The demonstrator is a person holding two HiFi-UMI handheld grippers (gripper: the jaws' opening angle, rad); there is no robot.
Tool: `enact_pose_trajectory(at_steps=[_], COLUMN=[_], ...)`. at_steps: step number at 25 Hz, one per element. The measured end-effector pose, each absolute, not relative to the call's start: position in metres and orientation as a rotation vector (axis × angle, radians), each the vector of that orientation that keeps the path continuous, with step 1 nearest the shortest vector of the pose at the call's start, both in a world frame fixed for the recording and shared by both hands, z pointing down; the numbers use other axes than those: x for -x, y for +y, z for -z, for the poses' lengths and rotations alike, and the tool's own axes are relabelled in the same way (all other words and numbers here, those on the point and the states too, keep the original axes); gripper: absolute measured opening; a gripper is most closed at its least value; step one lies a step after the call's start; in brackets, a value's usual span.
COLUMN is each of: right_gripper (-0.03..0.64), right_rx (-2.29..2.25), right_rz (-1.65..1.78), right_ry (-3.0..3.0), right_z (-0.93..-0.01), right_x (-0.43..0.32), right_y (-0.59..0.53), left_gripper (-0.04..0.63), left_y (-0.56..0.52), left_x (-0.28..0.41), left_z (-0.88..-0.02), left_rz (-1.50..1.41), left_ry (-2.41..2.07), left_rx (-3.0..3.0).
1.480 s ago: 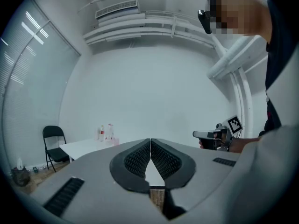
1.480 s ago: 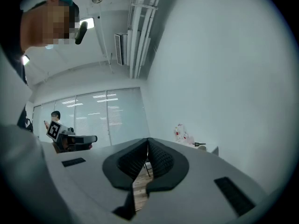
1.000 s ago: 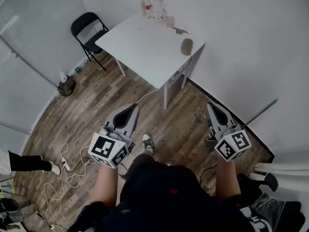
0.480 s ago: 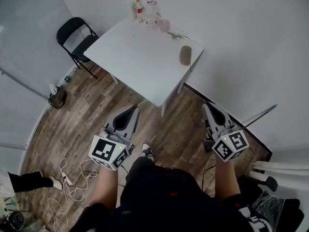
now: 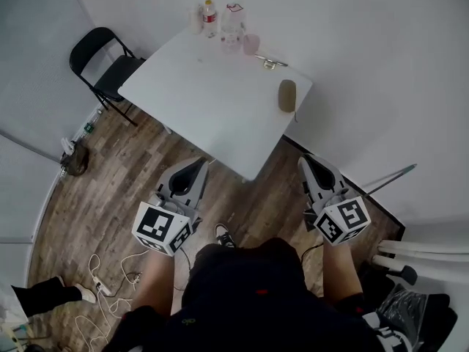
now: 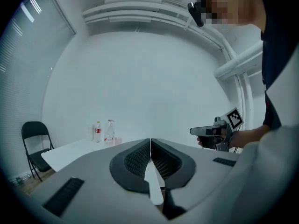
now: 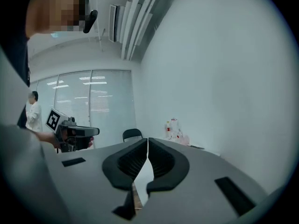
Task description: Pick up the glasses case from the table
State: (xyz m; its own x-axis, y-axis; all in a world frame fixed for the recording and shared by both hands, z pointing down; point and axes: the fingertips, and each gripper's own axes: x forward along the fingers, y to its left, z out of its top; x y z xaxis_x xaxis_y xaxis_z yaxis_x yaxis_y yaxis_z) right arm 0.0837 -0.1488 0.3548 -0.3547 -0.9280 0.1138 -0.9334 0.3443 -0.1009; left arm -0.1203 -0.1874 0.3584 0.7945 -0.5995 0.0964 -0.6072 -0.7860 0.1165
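Observation:
The tan oval glasses case (image 5: 287, 95) lies near the right edge of the white table (image 5: 212, 94) in the head view. My left gripper (image 5: 196, 166) hovers over the floor just short of the table's near corner, jaws shut and empty; in its own view its tips (image 6: 150, 140) meet. My right gripper (image 5: 306, 160) is held off the table's right side, well short of the case, also shut with nothing in it, tips (image 7: 147, 139) touching. Each gripper view shows the other gripper (image 6: 212, 131) (image 7: 74, 132) at the side.
Two bottles (image 5: 209, 17), a pink cup (image 5: 251, 43) and a small metal item (image 5: 271, 63) stand at the table's far edge. A black folding chair (image 5: 102, 66) is left of the table. Cables (image 5: 110, 277) lie on the wooden floor; white walls close behind and to the right.
Both grippers and the person have advanced toward the table, which now appears closer and lower in the head view. Both grippers stay shut.

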Motion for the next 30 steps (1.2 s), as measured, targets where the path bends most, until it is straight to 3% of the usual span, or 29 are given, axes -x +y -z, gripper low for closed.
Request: enact_pose_trajectory(at_steps=[9,21,22,24,30], right_gripper=[0.021,0.023,0.033,0.127,0.29], right_rx=[-1.765,-1.665,-1.657,-1.631,-1.643], right_rz=[-0.276,-0.351,-0.354,-0.352,-0.33], right_ry=[-2.501,-2.51,-2.499,-2.471,-2.288], right_z=[-0.366,-0.404,-0.41,-0.426,-0.491], right_x=[-0.095,-0.172,-0.181,-0.197,-0.235], right_y=[-0.194,-0.299,-0.308,-0.329,-0.397], left_gripper=[0.023,0.023,0.023,0.023,0.023], left_y=[-0.228,-0.288,-0.292,-0.298,-0.313], left_x=[0.111,0.057,0.051,0.039,0.021], left_z=[-0.367,-0.369,-0.369,-0.372,-0.396], left_rz=[-0.077,-0.097,-0.095,-0.089,-0.143], left_ry=[-0.93,-1.125,-1.139,-1.167,-1.245], left_rx=[-2.821,-2.723,-2.714,-2.691,-2.619])
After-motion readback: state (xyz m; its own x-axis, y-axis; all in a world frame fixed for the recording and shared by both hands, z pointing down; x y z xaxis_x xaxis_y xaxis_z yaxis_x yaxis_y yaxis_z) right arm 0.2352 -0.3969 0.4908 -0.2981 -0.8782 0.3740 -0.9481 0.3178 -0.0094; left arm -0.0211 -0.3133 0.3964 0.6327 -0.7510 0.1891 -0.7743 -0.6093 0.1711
